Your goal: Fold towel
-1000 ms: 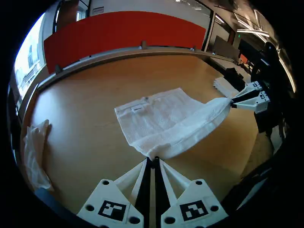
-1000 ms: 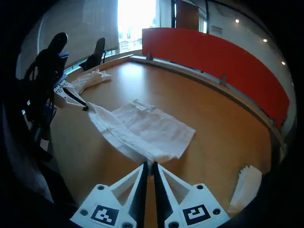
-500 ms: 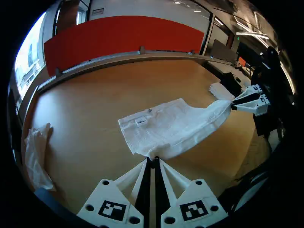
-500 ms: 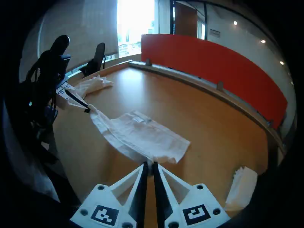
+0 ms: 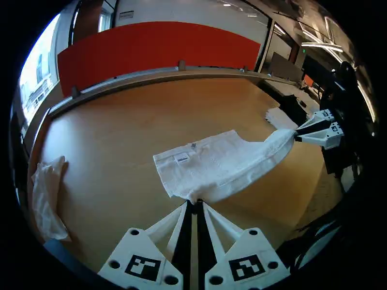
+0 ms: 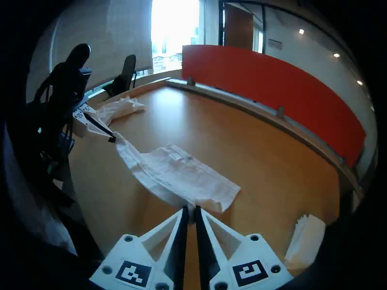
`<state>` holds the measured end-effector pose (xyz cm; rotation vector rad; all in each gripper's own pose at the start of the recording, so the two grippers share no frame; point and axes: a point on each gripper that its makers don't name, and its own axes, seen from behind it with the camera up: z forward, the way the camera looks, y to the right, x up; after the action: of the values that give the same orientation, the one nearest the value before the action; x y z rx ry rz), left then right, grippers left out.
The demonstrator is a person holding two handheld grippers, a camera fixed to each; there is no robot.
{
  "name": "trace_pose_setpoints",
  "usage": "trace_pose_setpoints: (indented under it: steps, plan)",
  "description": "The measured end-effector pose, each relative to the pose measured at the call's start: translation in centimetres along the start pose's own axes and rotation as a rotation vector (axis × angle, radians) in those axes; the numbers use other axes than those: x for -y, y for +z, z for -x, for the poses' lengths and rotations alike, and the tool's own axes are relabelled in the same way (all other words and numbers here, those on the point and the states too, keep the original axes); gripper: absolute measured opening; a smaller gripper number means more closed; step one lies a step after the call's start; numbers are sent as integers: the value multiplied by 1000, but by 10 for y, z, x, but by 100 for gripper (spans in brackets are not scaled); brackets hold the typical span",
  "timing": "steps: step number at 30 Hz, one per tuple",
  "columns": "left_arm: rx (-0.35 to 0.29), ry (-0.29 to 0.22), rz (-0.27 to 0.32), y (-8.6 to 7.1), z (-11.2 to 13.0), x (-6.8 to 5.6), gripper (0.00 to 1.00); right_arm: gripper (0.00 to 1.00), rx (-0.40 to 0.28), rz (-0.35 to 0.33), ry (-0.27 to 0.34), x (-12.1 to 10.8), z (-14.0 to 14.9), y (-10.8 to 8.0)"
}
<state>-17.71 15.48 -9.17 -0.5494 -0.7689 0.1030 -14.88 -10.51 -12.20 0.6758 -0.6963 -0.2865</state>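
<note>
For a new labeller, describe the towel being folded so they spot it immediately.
On the wooden table before the red partition, the white towel lies mid-table. Unlike the crumpled cloth and the folded stack near the edges, it is pinched by the left gripper and right gripper.

Wooden table (image 5: 121, 121), curved far edge, red divider panel (image 5: 155, 46) standing along it. On top: white towel (image 5: 213, 162), far part flat near the middle, label up, near edge raised off the surface. Crumpled white cloth (image 5: 46, 193) at one side edge. Stack of folded white cloths (image 6: 302, 237) at the opposite side, apart from the towel
</note>
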Motion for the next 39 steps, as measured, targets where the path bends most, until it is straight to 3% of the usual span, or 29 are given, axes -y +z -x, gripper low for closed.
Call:
trace_pose_setpoints:
  steps: [11, 26, 39]
  plan:
    - [9, -43, -17, 10, -3, 6, 7, 11, 31, 9, -23, -9, 3, 14]
    - [27, -108, -72, 53, -10, 24, 7, 11, 68, 31, 1, -40, 7, 59]
    - [66, -112, -94, 84, -6, 38, 7, 11, 106, 36, 10, -57, 19, 88]
